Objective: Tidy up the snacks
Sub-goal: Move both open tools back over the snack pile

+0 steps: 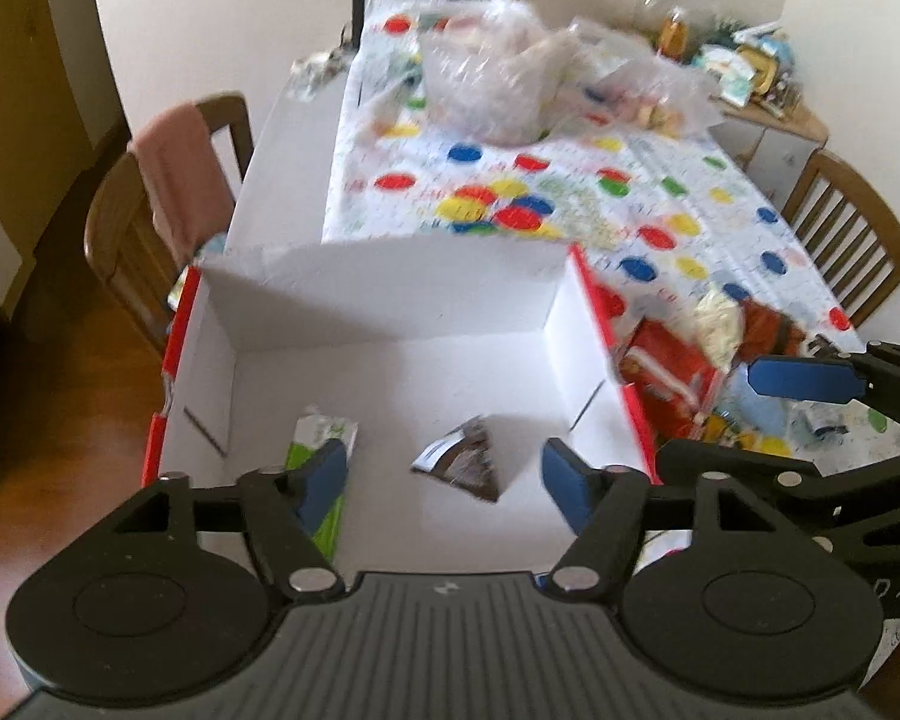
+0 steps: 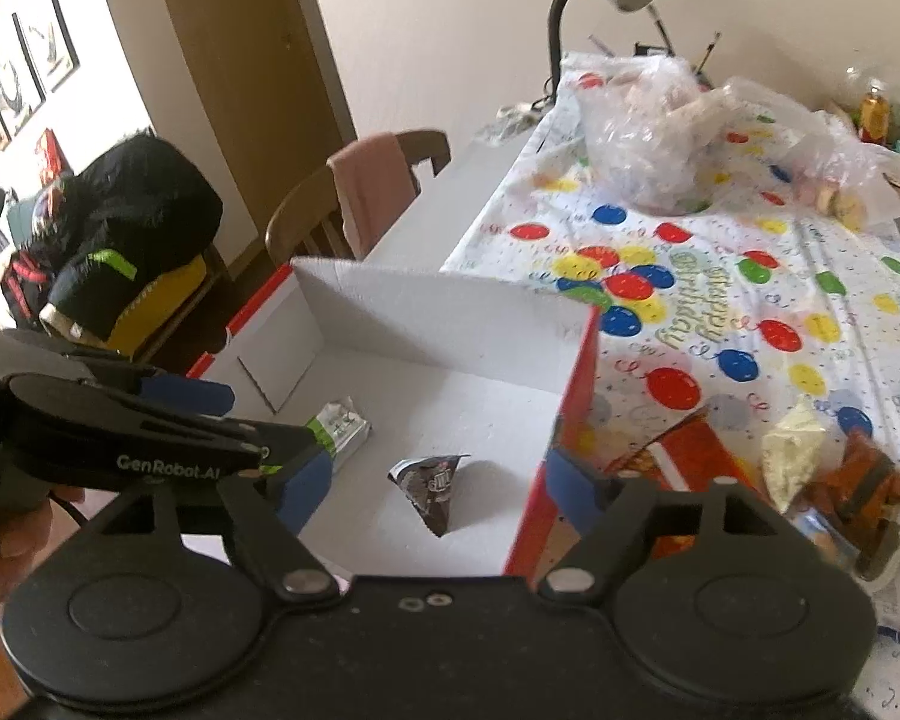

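In the left wrist view, my left gripper (image 1: 444,474) hangs with fingers apart and empty over the white box (image 1: 390,294) at centre frame. Two snacks lie on its floor: a green-and-white packet (image 1: 324,432) at lower left, long axis running toward the top of the frame, and a dark triangular packet (image 1: 465,459) at lower centre, one corner pointing down-right.

In the right wrist view, my right gripper (image 2: 435,489) is likewise spread wide, holding nothing. The same two: green packet (image 2: 342,423) angled up-right, dark packet (image 2: 431,489) tip pointing down. More snacks (image 2: 834,468) are heaped at right on the balloon tablecloth (image 2: 750,312); I cannot count them.
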### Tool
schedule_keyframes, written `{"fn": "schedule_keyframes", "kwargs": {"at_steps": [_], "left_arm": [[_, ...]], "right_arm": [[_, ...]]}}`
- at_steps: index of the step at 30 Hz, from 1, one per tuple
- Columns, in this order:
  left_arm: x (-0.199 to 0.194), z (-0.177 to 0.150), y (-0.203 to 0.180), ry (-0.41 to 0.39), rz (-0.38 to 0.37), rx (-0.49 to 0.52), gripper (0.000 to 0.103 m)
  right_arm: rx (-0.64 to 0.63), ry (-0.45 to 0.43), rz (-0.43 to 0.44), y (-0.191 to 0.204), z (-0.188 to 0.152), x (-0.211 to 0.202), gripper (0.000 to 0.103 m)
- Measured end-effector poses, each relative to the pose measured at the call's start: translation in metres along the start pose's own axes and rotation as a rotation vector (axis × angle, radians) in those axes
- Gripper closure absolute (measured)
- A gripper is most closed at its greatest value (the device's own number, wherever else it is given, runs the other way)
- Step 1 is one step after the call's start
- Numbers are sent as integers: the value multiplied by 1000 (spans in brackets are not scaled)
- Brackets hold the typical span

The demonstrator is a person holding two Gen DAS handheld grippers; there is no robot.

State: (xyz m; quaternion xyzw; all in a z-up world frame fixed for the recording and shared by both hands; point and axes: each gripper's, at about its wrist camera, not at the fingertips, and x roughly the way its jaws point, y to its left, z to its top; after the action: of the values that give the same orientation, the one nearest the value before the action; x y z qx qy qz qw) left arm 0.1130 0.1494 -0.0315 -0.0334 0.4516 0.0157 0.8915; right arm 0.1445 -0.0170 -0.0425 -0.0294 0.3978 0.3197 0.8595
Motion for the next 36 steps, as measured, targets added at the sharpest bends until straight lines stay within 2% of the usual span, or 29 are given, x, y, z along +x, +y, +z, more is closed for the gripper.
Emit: {"fn": "schedule_keyframes", "kwargs": {"at_steps": [11,16,20,23,26,32,36], "left_arm": [[-23,-7,-58,-128,-40,24,26],[-24,-12,-84,-153,-63,36,26],[-20,-17,-106,-157,-84,39,25],[-13,-20,-121,-147,-95,35,21],[-3,-22,-137,-127,-97,40,20],[18,-28,-170,-84,-117,56,20],[35,-30,-189,-53,-102,41,20]], "right_arm": [[49,-97,-15,-38,-18,-53,7],[62,-135,0,-58,-28,-75,2],[56,-169,6,-75,-37,-90,0],[65,-173,14,-90,-44,-97,0],[68,-171,8,-106,-52,-103,0],[52,-157,-39,-148,-66,-112,0],[67,-130,-71,-185,-75,-113,0]]}}
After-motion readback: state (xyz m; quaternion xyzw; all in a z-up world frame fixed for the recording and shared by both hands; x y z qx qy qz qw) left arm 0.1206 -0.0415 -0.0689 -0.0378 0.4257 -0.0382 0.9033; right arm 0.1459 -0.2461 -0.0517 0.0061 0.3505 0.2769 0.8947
